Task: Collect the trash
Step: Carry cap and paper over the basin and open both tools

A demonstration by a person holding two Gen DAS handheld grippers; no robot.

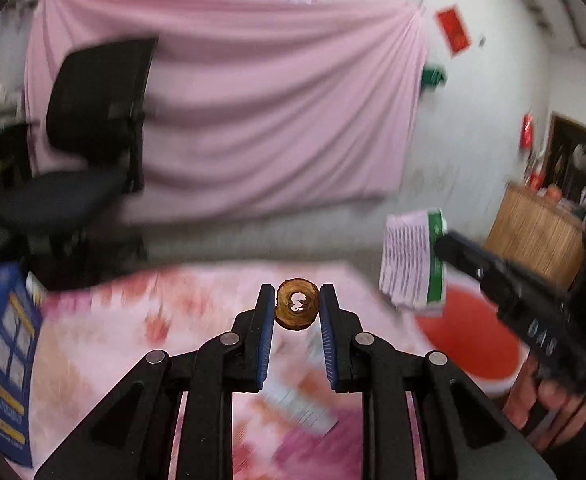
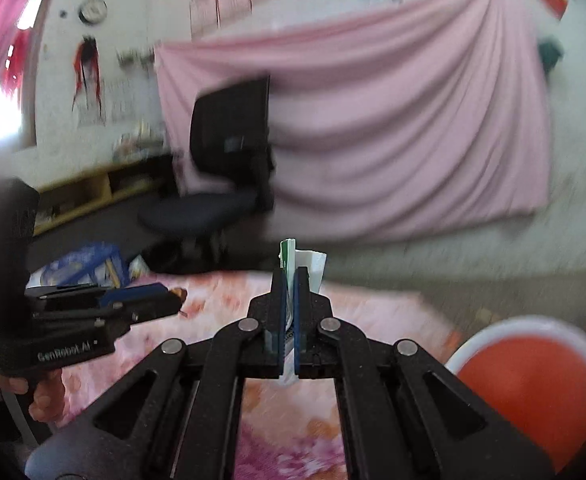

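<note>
My left gripper (image 1: 296, 300) is shut on a brown ring-shaped scrap (image 1: 296, 305) and holds it above the pink floral cloth (image 1: 105, 344). My right gripper (image 2: 291, 280) is shut on a white and green paper packet (image 2: 293, 256), held edge-on above the cloth. In the left wrist view that packet (image 1: 411, 258) hangs from the right gripper (image 1: 445, 242) above a red bin with a white rim (image 1: 473, 344). The bin also shows at the lower right of the right wrist view (image 2: 533, 384). The left gripper (image 2: 169, 294) shows there at the left.
A blue printed box (image 1: 7, 356) lies at the cloth's left edge. A white paper (image 1: 305, 400) lies on the cloth under my left gripper. A black office chair (image 1: 89, 152) stands before a pink wall drape (image 1: 273, 112). A wooden cabinet (image 1: 533, 236) stands at the right.
</note>
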